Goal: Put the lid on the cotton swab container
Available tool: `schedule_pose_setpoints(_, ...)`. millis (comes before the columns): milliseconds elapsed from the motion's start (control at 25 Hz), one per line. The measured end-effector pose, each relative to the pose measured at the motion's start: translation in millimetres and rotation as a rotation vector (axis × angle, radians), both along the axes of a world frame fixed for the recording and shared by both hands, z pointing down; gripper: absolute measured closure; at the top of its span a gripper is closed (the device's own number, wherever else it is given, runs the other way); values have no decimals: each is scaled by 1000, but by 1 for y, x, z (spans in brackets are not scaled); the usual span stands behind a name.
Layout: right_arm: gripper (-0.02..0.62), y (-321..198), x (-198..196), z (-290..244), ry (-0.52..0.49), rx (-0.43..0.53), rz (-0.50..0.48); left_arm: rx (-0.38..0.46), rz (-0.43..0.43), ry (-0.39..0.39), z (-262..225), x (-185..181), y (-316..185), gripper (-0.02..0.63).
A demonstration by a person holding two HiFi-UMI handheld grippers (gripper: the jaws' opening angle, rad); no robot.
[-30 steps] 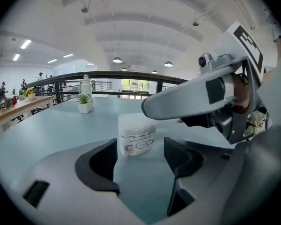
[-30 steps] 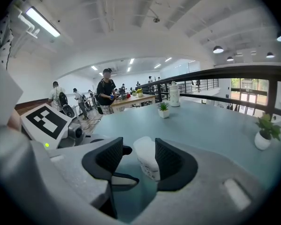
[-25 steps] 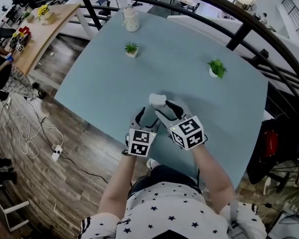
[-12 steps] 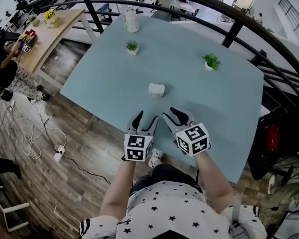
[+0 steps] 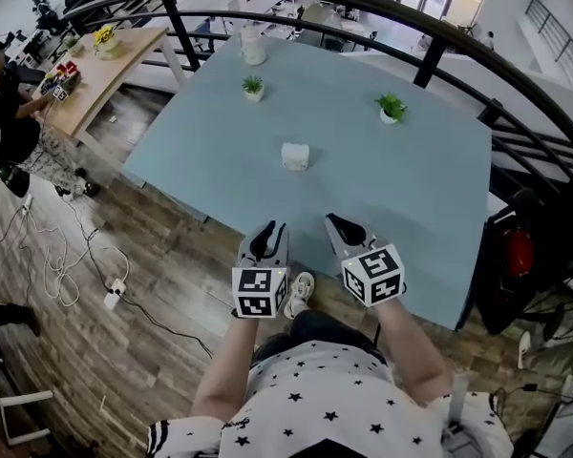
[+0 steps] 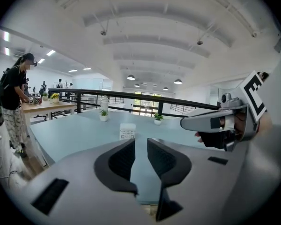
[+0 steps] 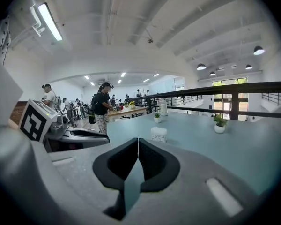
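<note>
1. The head view looked steeply down on a pale blue table point(image 5: 363, 179) beside a dark curved railing point(image 5: 439, 51).
2. The cotton swab container point(image 5: 296, 156), a small white box, stood upright near the middle of the table. It stood alone, well apart from both grippers.
3. Its lid seemed to sit on top of it, though the box was too small in every view to be sure.
4. The left gripper point(image 5: 270, 238) hovered at the table's near edge. Its jaws were closing, with a narrow gap left between the pads and nothing between them.
5. The right gripper point(image 5: 342, 227) was held just beside it, over the same edge. Its jaws were pressed together at the tips and held nothing.
6. Two small potted plants stood beyond the container, one to the left point(image 5: 253, 87) and one to the right point(image 5: 391, 109).
7. A pale jar point(image 5: 253, 46) stood at the far edge.
8. Off to the left, a person in dark clothes point(image 5: 5, 122) stood at a wooden table point(image 5: 95, 70).
</note>
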State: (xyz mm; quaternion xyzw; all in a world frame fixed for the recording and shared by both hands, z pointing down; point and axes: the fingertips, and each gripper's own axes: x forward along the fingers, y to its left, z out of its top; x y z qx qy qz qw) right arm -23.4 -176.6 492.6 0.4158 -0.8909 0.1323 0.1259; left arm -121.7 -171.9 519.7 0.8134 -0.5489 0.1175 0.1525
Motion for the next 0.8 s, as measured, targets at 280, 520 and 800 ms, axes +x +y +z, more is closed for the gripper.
schedule_pose_setpoints(280, 588, 49, 5, -12, 0, 27, 5, 29, -25, 35, -19, -2, 46, 574)
schedule_pose_setpoints(520, 588, 83, 8, -20, -10, 46, 7, 28, -26, 55, -32, -2, 81, 597)
schedule_pose_setpoints(800, 588, 116, 2, -26, -22, 71, 6, 36, 2, 60, -41, -4, 114, 603)
